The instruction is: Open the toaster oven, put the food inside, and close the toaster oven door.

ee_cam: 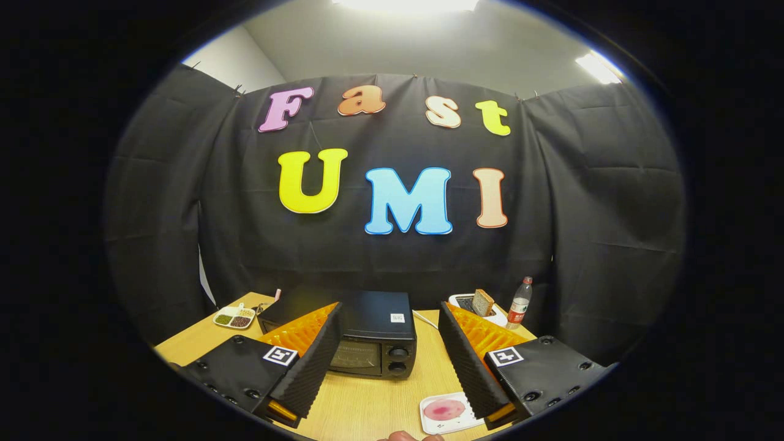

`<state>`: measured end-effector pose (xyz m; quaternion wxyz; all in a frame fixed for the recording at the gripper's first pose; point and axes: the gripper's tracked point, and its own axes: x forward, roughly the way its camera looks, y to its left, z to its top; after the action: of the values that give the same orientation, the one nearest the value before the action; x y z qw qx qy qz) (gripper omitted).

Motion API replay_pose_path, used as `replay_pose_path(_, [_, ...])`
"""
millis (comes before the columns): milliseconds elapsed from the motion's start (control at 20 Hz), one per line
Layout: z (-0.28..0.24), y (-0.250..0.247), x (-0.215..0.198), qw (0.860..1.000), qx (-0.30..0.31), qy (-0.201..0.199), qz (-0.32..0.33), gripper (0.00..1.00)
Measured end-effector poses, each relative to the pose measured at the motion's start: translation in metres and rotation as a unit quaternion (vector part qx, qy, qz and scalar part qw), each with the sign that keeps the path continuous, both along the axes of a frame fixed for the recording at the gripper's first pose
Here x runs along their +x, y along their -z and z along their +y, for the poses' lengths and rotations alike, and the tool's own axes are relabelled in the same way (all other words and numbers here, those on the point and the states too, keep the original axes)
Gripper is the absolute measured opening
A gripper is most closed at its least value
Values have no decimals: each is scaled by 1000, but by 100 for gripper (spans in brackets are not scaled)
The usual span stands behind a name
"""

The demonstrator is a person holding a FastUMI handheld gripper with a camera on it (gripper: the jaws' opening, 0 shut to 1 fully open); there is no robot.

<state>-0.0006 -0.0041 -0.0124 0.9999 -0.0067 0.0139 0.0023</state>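
Black toaster oven (373,343) beyond gripper (389,355), jaws apart, level.

On the light wooden table (380,407) we see a clear plastic bottle with a red cap (519,304) and a white divided dish of seeds (234,317).

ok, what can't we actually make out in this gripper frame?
- Toaster oven: the left gripper finger covers part of its door, so the handle and whether the door is fully shut are unclear.
- Pink food on the white plate: its kind is unclear; the right finger overlaps the plate's edge.
- Bottle: label too small.
- Divided dish: contents too small to identify.
- Gripper: open, holding nothing.
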Motion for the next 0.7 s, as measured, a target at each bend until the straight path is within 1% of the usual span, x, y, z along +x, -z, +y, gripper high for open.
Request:
replay_pose_path(350, [8,5,6,1000,-6,0,16,97])
replay_pose_path(700, [33,9,36,999,-13,-11,35,97])
